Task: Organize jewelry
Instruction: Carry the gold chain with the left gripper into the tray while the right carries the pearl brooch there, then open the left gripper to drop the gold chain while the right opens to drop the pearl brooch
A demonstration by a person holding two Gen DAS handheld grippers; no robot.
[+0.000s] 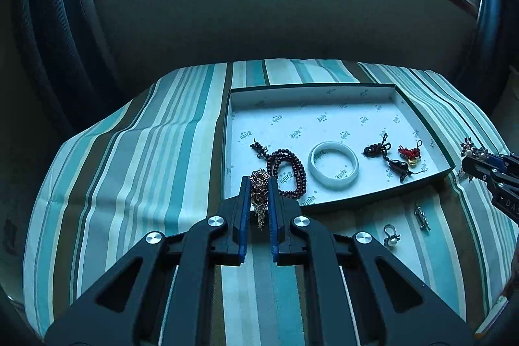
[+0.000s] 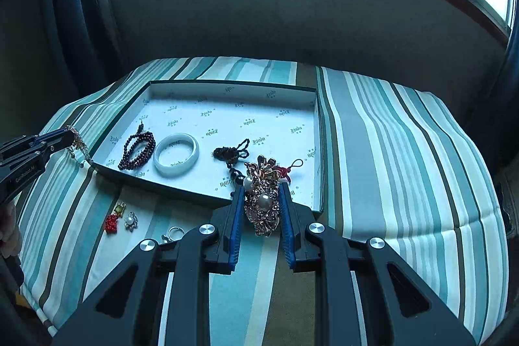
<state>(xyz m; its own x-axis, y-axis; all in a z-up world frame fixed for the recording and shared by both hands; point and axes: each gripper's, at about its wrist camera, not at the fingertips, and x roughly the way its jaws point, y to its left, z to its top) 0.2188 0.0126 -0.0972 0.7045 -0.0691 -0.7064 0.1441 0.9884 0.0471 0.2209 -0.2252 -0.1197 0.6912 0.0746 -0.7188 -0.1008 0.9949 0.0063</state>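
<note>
My left gripper (image 1: 259, 182) is shut on a bunched gold chain (image 1: 259, 190), held above the near left corner of the open box (image 1: 292, 112). My right gripper (image 2: 262, 187) is shut on an ornate brooch with pearls (image 2: 262, 200), above the box's (image 2: 227, 119) near right part. Inside the box lie a dark red bead bracelet (image 1: 287, 171), a white bangle (image 1: 333, 166), a dark knotted pendant (image 1: 389, 159) and a red knot charm (image 1: 409, 154). Each gripper also shows at the edge of the other's view, the right gripper (image 1: 467, 156) and the left gripper (image 2: 69, 135).
On the striped cloth (image 1: 146, 151) in front of the box lie a pearl ring (image 1: 391, 235) and a rhinestone bar pin (image 1: 421, 216). The right wrist view adds a red and yellow charm (image 2: 113, 216) and a pearl flower brooch (image 2: 130, 221). A wall and windows stand behind the table.
</note>
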